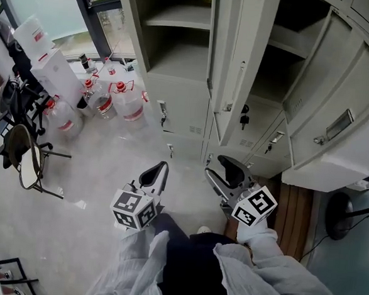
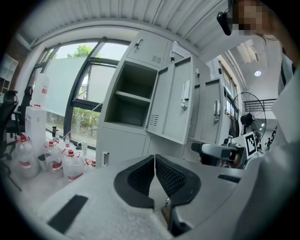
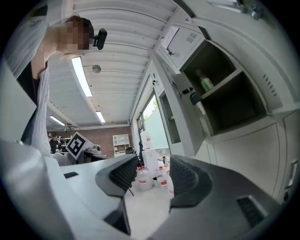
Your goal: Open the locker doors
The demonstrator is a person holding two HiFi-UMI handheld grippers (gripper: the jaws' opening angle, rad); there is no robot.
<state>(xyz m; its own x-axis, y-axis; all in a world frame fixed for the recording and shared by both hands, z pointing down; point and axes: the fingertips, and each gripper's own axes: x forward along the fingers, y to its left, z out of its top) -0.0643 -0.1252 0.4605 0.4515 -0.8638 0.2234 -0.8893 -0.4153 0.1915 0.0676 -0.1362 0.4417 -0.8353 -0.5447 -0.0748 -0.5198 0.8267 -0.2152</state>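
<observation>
The lockers (image 1: 177, 74) are pale grey all over, the doors and the shelves alike. The floor (image 1: 108, 163) is light grey with faint cloudy stains, and at the right there is a strip of brown wood (image 1: 293, 211). The bottles (image 1: 129, 105) are clear, with red caps and red-and-white labels. The left hand-held gripper (image 1: 159, 170) has a light grey body and black pads (image 2: 171, 176) with a fine grid pattern. The right hand-held gripper (image 1: 216, 166) has the same colours. Each cube (image 1: 133, 209) carries black square markers on white. The sleeves (image 1: 132, 266) are pale grey and the trousers (image 1: 182, 263) are black. The chair (image 1: 23, 154) is black with a beige back.
</observation>
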